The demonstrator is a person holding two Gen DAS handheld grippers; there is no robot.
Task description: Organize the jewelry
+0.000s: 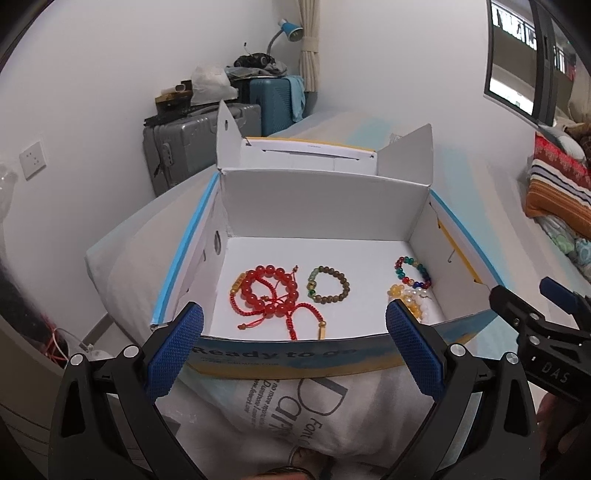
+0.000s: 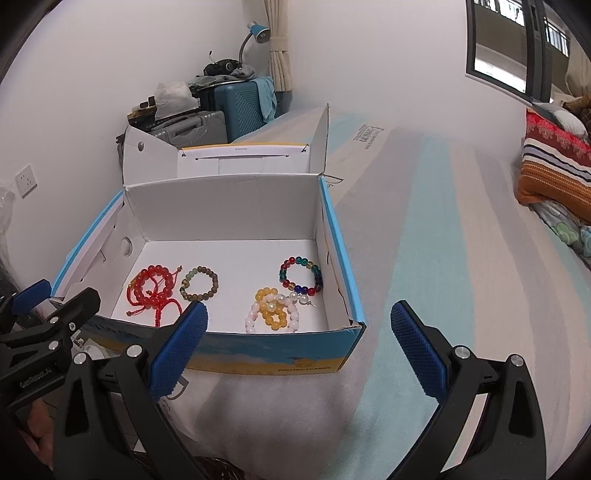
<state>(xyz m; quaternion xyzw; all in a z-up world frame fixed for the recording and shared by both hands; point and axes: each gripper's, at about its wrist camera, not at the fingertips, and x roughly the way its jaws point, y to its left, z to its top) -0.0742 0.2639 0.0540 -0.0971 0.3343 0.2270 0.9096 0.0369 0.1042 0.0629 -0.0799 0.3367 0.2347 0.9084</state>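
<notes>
An open cardboard box (image 1: 321, 206) (image 2: 221, 206) lies on a bed. Inside lie a red bead bracelet with red cords (image 1: 271, 291) (image 2: 155, 286), a brown-green bead bracelet (image 1: 328, 285) (image 2: 199, 282), a multicoloured bead bracelet (image 1: 412, 272) (image 2: 301, 277), and a yellow, white and pink bead pile (image 1: 412, 301) (image 2: 273, 310). My left gripper (image 1: 293, 332) is open and empty in front of the box's near wall. My right gripper (image 2: 299, 332) is open and empty, near the box's front right corner. The right gripper also shows in the left wrist view (image 1: 543, 332); the left gripper shows in the right wrist view (image 2: 48, 317).
The bed has a white and light-blue striped sheet (image 2: 424, 258). Folded striped bedding (image 2: 554, 170) lies at the far right. Suitcases (image 1: 195, 144) with clutter and a blue desk lamp (image 1: 291, 31) stand by the wall behind the box. A window (image 2: 517, 48) is at upper right.
</notes>
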